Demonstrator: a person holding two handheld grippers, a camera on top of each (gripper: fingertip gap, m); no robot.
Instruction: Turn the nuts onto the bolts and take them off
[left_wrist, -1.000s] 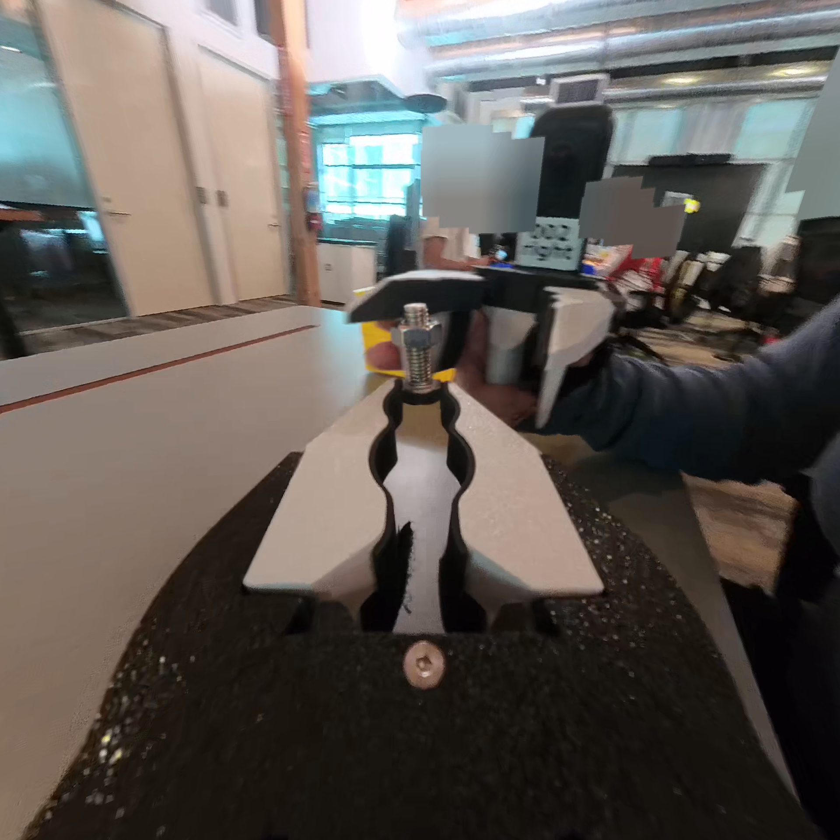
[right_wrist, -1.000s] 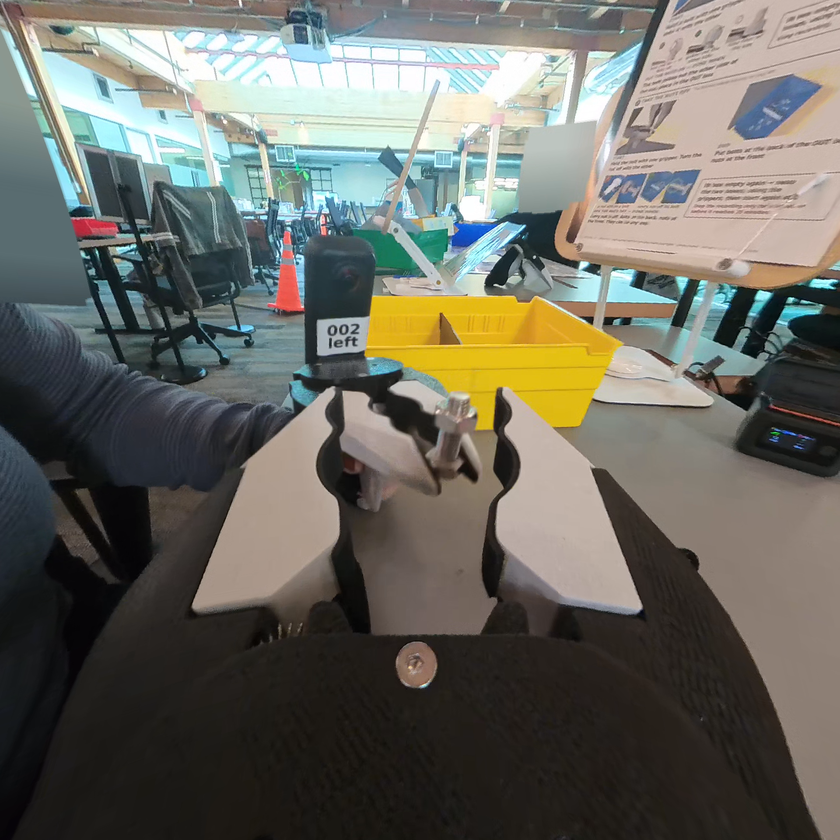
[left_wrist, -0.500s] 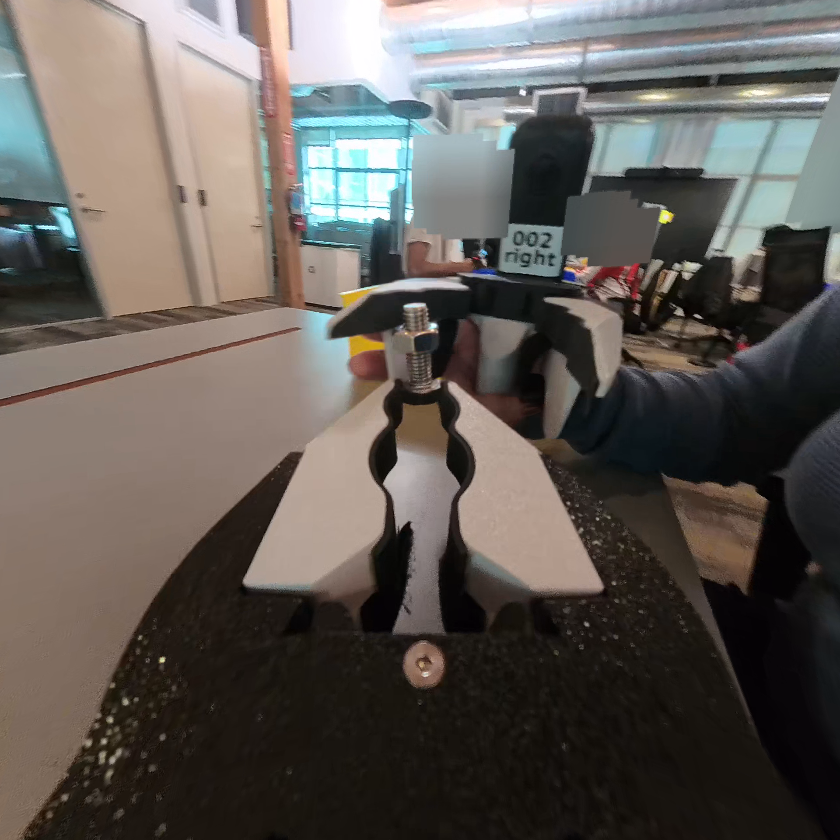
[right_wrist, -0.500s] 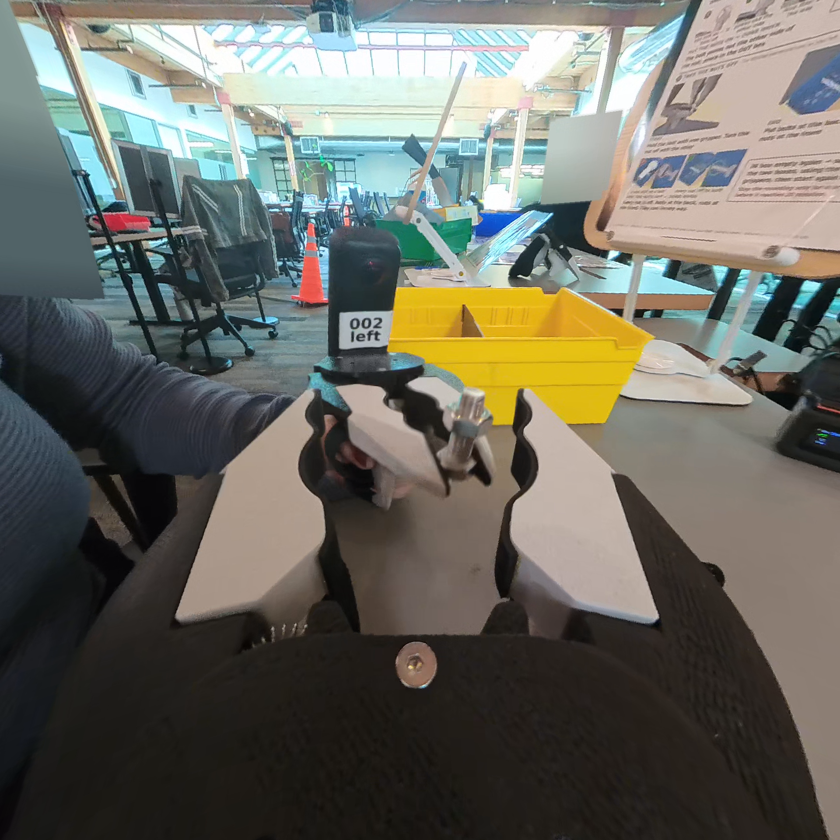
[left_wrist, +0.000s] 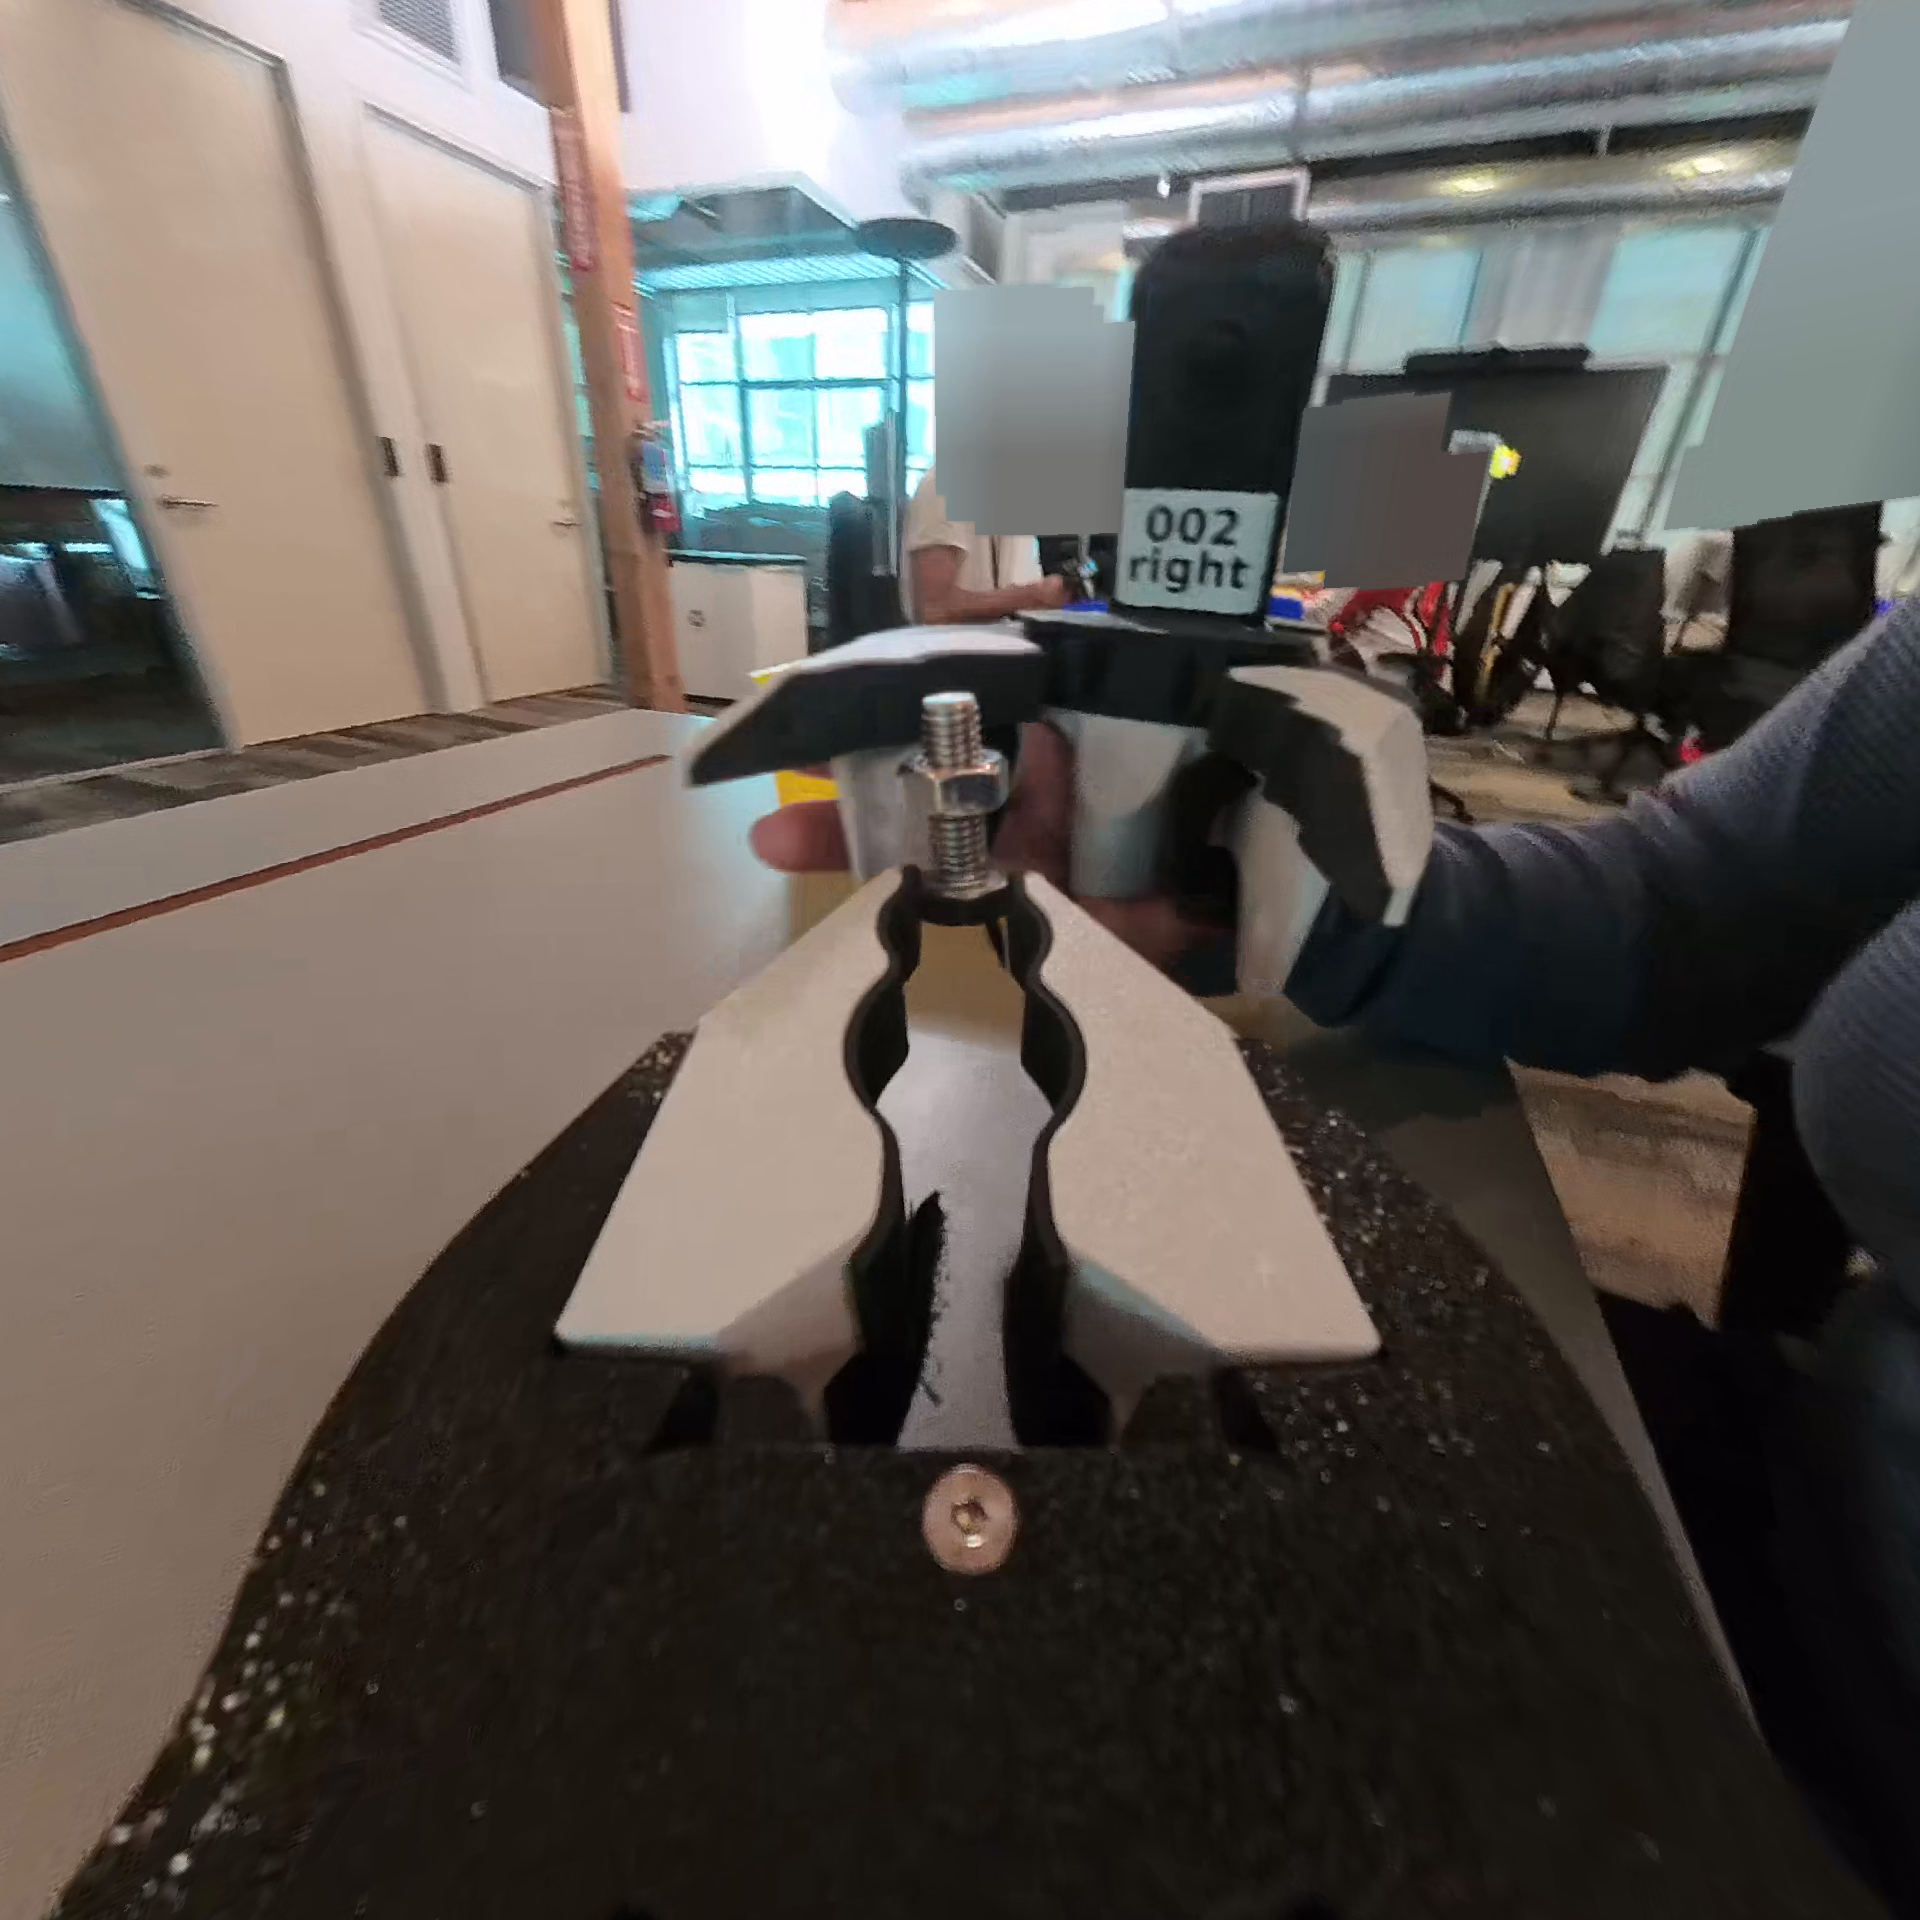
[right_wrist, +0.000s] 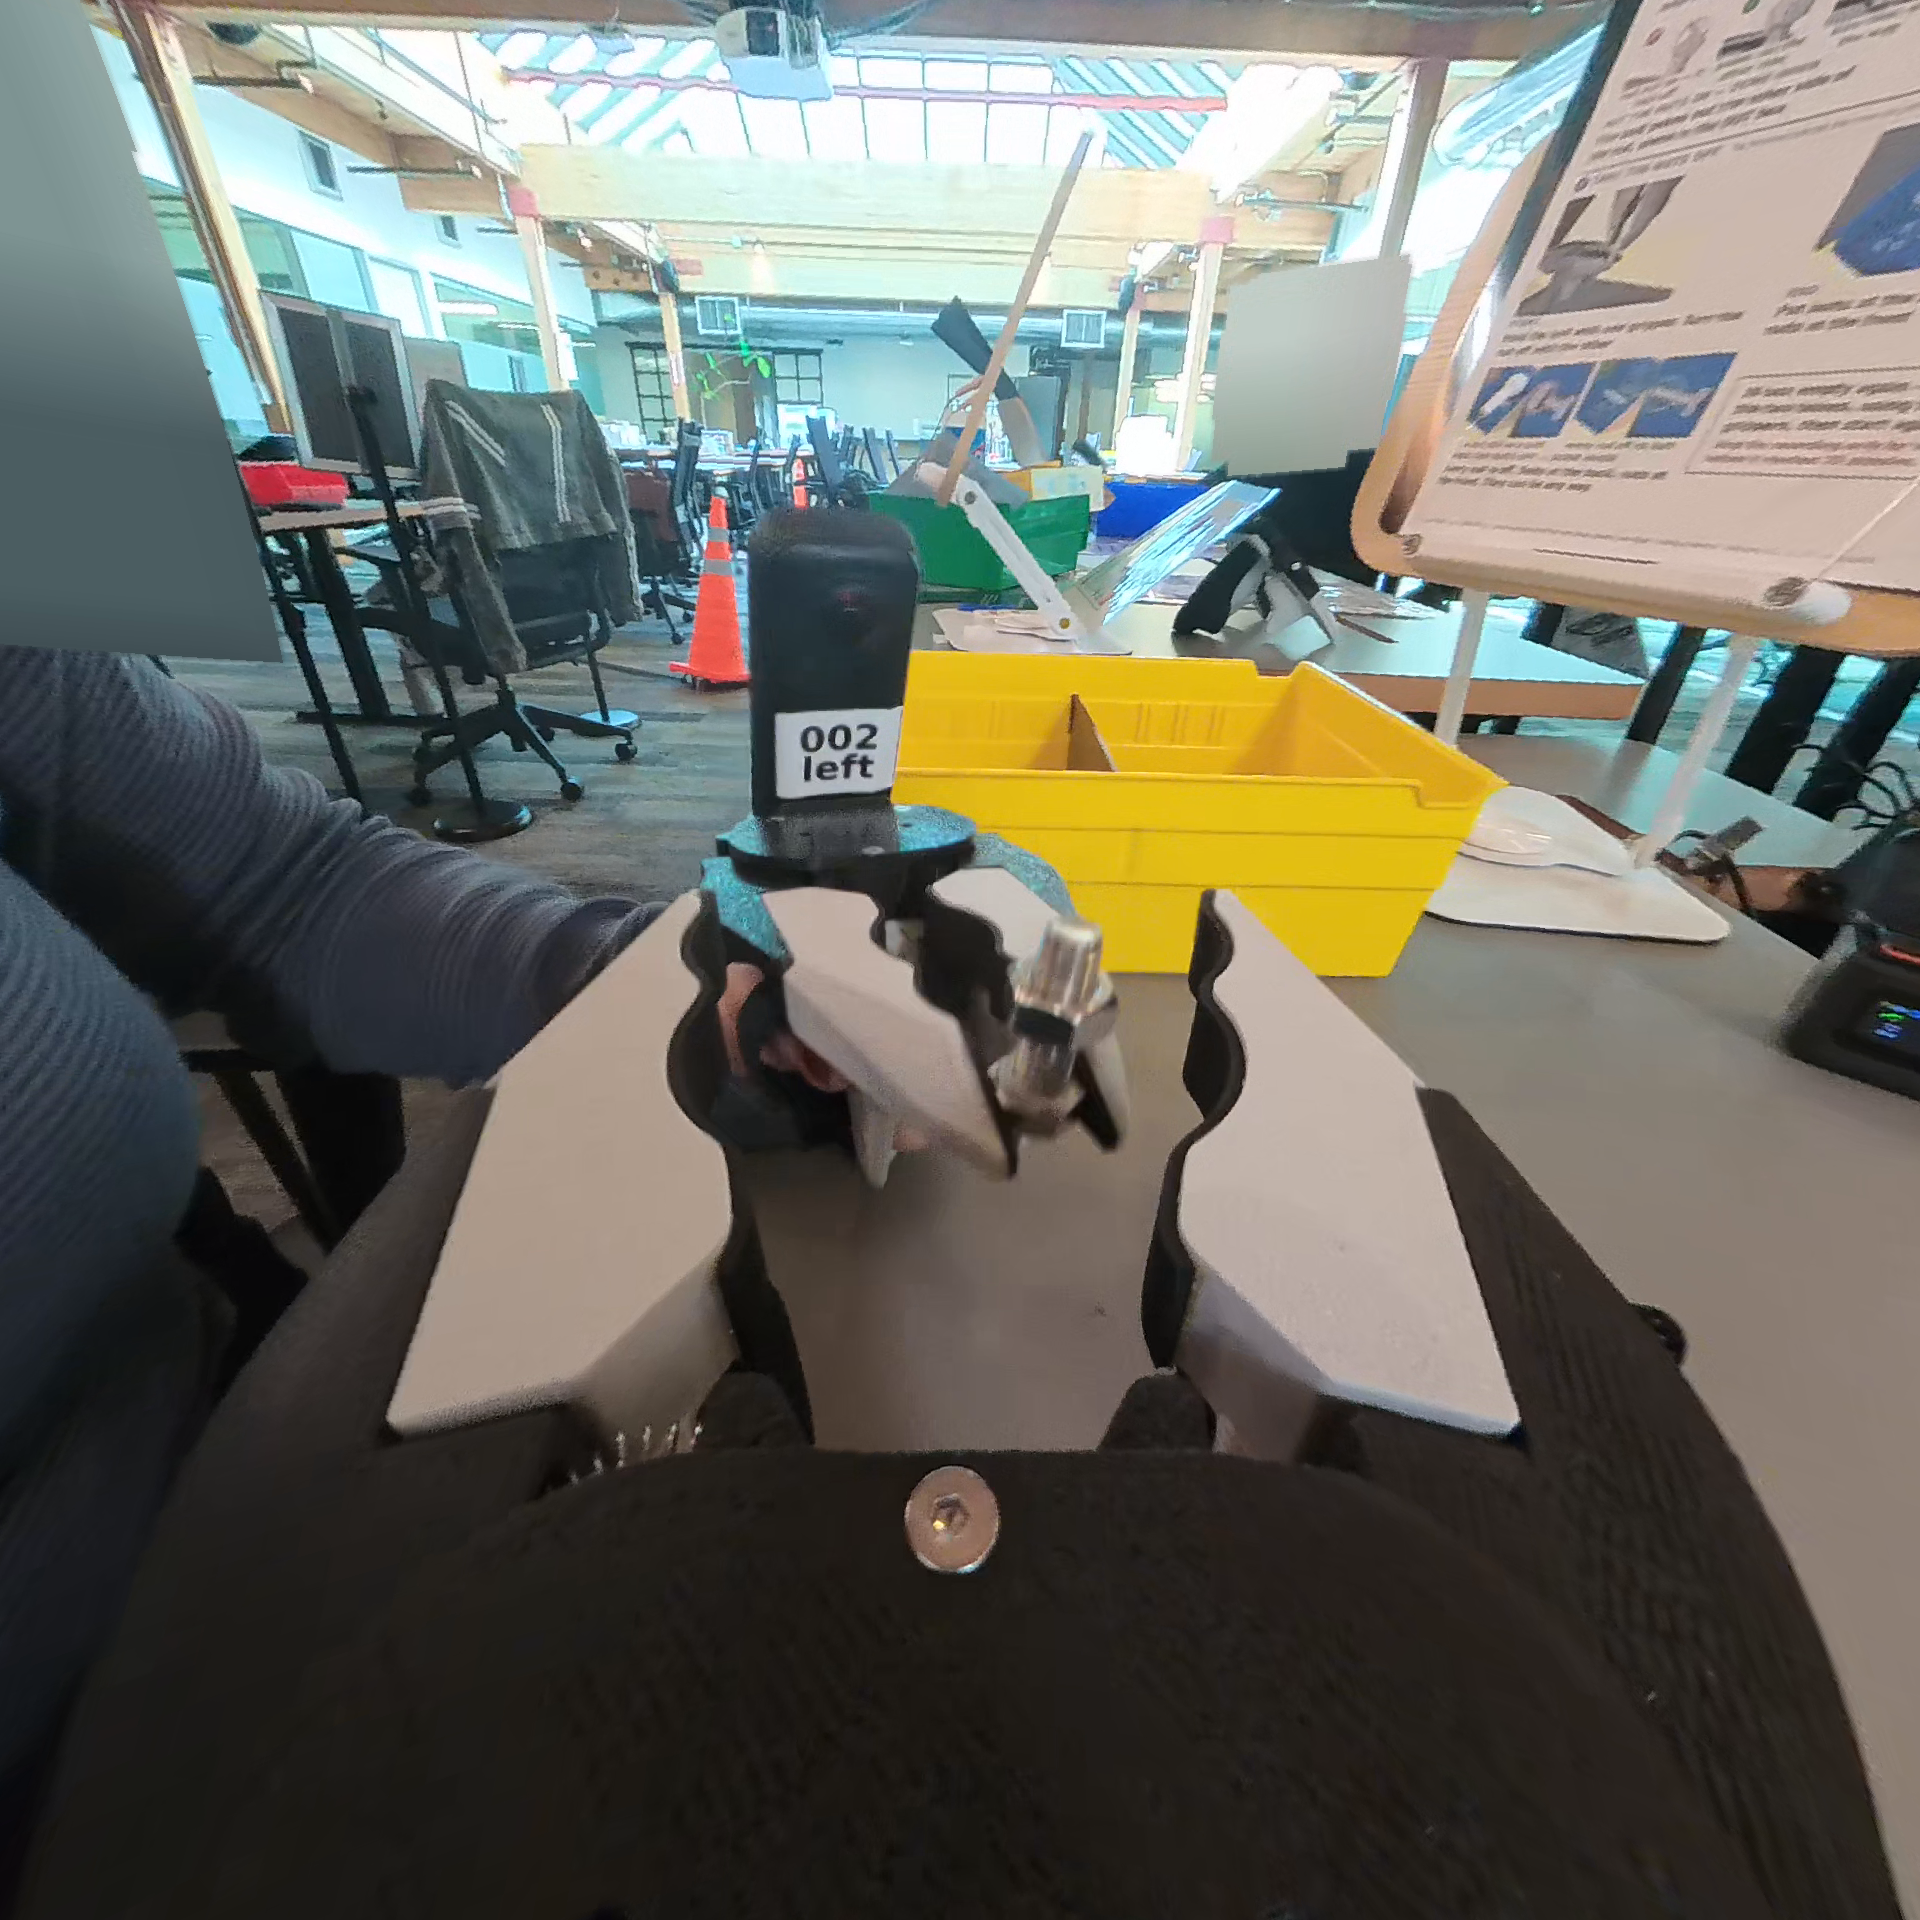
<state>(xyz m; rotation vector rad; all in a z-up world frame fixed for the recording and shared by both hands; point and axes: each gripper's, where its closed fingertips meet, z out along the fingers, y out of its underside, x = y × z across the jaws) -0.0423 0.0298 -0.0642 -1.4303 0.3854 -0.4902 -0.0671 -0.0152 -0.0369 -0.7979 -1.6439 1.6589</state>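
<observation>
Two grippers (left_wrist: 961, 902) (right_wrist: 956, 1049) face-to-face (bolt (left_wrist: 958, 831) upright).

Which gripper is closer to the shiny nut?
Left. The left gripper clamps the bolt just below the nut; the right gripper is open around it, not touching.

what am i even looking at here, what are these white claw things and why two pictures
A person holds a hand-held two-finger gripper in each hand; each carries a camera looking out along its white fingers, hence two pictures. In the left wrist view, the left gripper is shut on the bottom of a bolt standing upright, with a nut partway down its thread. The right gripper faces it, open, around the nut without gripping it. The right wrist view shows the same from the other side. Behind, on the grey table, stands a yellow bin with a divider.
</observation>
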